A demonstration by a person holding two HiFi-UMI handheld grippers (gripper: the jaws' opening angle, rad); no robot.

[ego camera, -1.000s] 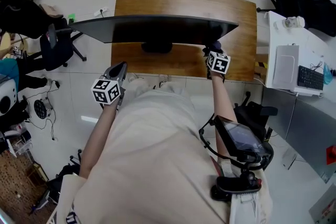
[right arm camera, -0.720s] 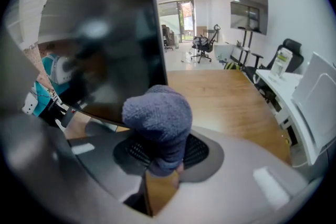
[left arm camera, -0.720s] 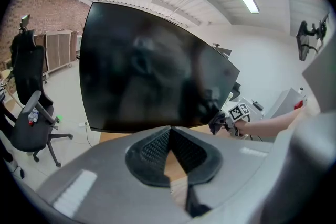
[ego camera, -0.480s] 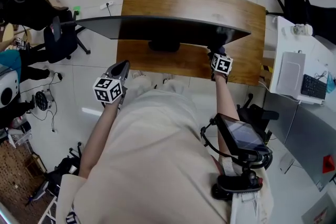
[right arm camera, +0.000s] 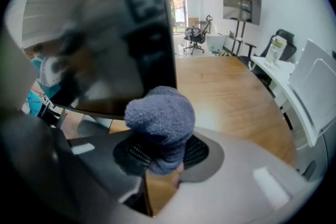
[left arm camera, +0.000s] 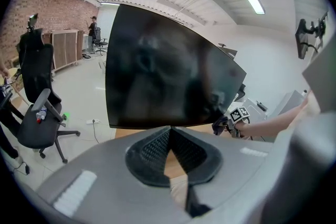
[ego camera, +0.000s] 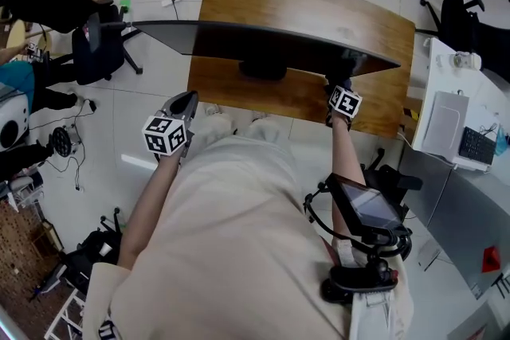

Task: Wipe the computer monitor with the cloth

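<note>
My right hand-held gripper (right arm camera: 160, 153) is clamped on the blue-grey cloth (right arm camera: 160, 113), which bulges out in a wad ahead of the jaws. The wad sits at the lower right corner of the computer monitor (right arm camera: 105, 23), just beside the dark screen's edge; I cannot tell whether it is pressing on the glass. The monitor's long axis runs left to right across the wooden surface (ego camera: 319, 4), and nearly all of the screen lies to the left of the cloth, so I judge the coming stroke has to sweep leftward along that axis. The right hand is clearly the nearer one. My left hand-held gripper (left arm camera: 169, 149) hangs back off the surface's near edge, facing the screen from well apart, jaws together with nothing between them. Further out, an office chair (ego camera: 92, 52) stands on the floor at the left
</note>
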